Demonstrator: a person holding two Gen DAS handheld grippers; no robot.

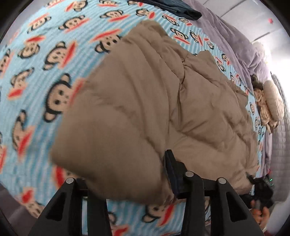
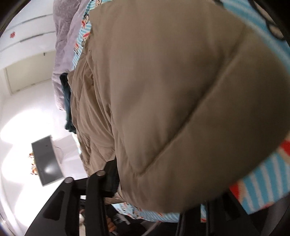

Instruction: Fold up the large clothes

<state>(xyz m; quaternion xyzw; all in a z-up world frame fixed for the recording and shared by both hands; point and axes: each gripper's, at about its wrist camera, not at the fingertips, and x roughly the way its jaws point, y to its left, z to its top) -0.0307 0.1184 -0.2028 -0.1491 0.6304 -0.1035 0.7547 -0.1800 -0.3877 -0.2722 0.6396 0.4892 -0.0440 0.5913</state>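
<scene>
— Both sets of jaws are pinching the same thing, right?

— Yes. The left gripper [image 1: 145, 183] has its black jaws pressed onto a bunched fold of the puffy tan quilted jacket [image 1: 154, 101], with padding bulging up between the fingers [image 1: 171, 167]. The right gripper [image 2: 145, 183] is buried under another fold of that jacket [image 2: 172, 90]; its left finger [image 2: 110, 174] presses into the fabric, and the other one is hidden behind the bulge.

— Where does the jacket lie?

— Across the bed, on a light blue striped sheet printed with cartoon monkey faces [image 1: 45, 76]. In the left wrist view its near edge is lifted at the jaws and the rest stretches away over the sheet. In the right wrist view it fills most of the frame.

— What else is around?

— A dark navy garment [image 1: 179, 9] lies on the sheet beyond the jacket, near a lilac grey fleecy blanket [image 1: 233, 40] heaped along the bed's far side. A beige plush toy [image 1: 268, 103] sits by the grey quilted headboard [image 1: 282, 127]. The right wrist view also catches a dark flat screen [image 2: 47, 159] against the white wall.
</scene>
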